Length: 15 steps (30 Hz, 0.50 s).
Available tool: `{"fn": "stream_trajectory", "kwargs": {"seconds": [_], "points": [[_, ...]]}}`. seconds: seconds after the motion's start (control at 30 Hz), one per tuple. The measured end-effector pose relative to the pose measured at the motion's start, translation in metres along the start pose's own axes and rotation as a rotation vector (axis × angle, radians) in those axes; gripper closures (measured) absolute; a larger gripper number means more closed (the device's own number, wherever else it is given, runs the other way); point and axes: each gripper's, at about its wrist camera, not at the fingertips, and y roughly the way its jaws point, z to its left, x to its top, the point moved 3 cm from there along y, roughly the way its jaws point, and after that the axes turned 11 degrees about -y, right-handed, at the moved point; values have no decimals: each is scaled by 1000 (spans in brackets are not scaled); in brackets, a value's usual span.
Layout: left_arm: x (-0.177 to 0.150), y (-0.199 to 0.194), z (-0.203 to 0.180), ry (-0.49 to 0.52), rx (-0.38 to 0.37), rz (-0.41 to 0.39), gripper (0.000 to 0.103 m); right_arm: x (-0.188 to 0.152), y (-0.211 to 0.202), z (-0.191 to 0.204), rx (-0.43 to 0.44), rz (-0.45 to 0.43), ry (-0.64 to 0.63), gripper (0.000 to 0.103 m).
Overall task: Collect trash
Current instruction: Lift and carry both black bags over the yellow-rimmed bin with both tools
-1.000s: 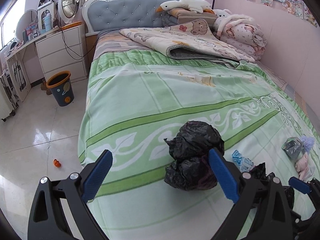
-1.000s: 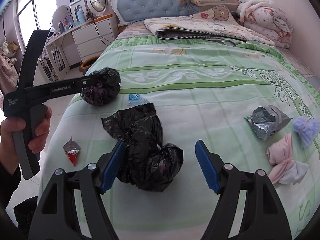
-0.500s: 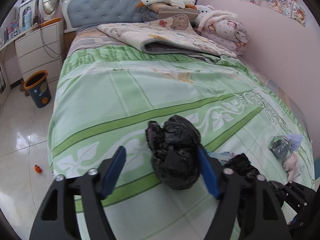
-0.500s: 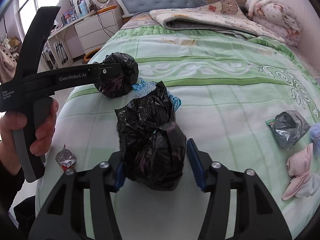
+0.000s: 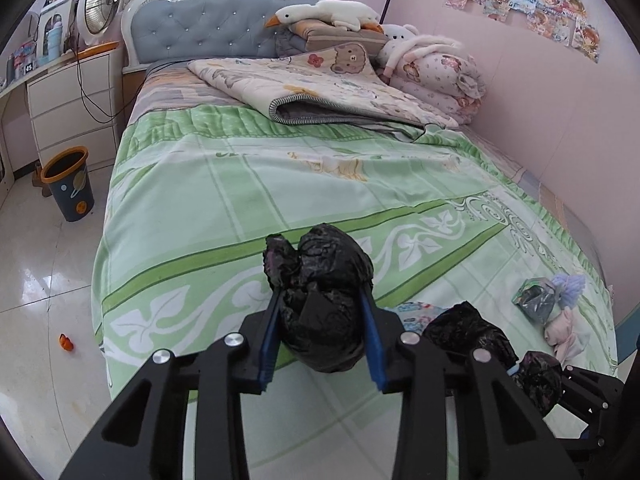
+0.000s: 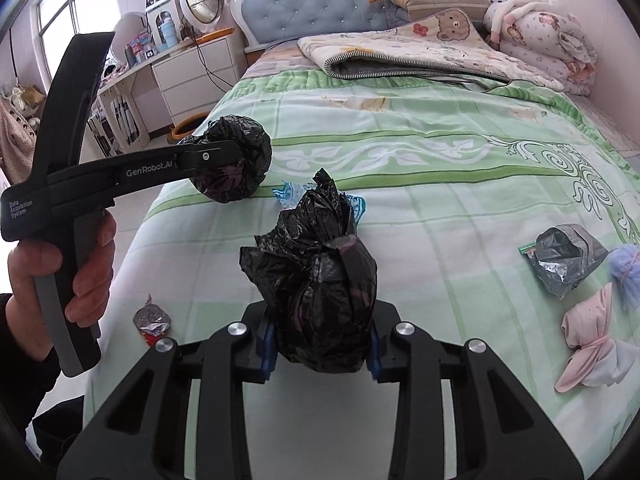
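From my left wrist, my left claw point(image 5: 322, 334) sits low at centre frame, and its jaws have just been closing: the blue pads now pinch a crumpled black bag point(image 5: 320, 300) above the green bed point(image 5: 240, 200). The waste bin point(image 5: 68, 184) stands on the floor at middle left, well apart, so I judge the pickup done and the carry there to be next. A small orange scrap point(image 5: 66, 342) lies on the floor at lower left. From my right wrist, my right claw point(image 6: 320, 346) has likewise just been closing and squeezes a second black bag point(image 6: 320, 280) at lower centre. Still to collect: a blue wrapper point(image 6: 288, 196) behind it, a foil packet point(image 6: 154, 320) at lower left and a silver pouch point(image 6: 564, 256) at right. Nothing blocks the way.
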Motion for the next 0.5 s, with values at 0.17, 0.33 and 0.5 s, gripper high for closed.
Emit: {"fn": "stream_trajectory", "kwargs": {"seconds": [0.17, 0.33, 0.5], "points": [[-3, -21, -5, -2, -18, -12, 69, -2, -21, 3, 6, -18, 5, 71], [-11, -44, -7, -3, -21, -23, 69, -7, -48, 7, 6, -40, 11, 71], [-20, -68, -9, -6, -15, -30, 69, -16, -78, 12, 9, -55, 18, 71]]}}
